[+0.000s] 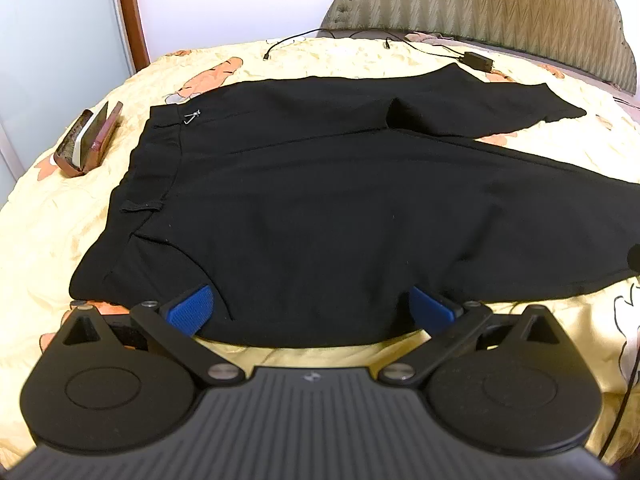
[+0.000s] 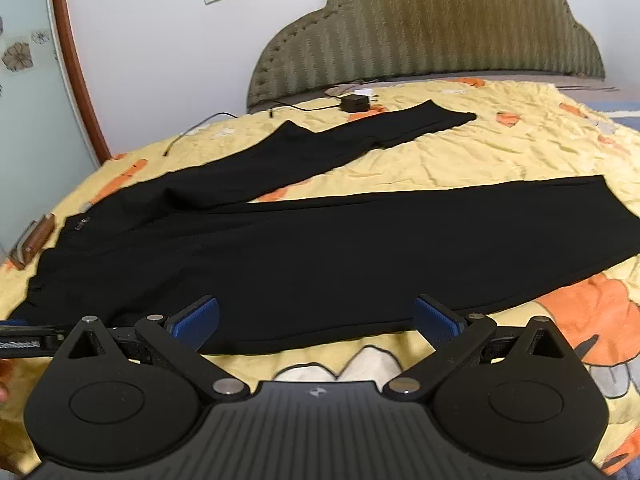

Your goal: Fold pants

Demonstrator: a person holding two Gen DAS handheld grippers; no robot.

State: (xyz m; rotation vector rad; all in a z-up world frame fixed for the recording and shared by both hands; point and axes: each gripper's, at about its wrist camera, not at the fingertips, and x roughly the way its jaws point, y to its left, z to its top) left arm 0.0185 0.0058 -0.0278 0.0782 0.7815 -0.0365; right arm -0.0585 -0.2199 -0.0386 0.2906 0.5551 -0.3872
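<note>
Black pants [image 1: 320, 200] lie flat on your yellow bedspread [image 2: 460, 148], 2 legs splayed apart. Your left gripper [image 1: 310, 310] and right gripper [image 2: 318, 320] gape wide at the near edge, holding nothing. Blue pads [image 1: 192, 308] partly overlap fabric; contact unclear.

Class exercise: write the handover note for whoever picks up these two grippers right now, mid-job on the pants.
Left gripper: open, at the near edge of the black pants, close to the waistband end.
Right gripper: open, at the near edge of the closer leg.
Pants: spread flat on the yellow bedspread, legs splayed apart, waistband to the left.
Done: laid out; no fold yet.
Left: all the folding; probably bring one leg over the other first.
</note>
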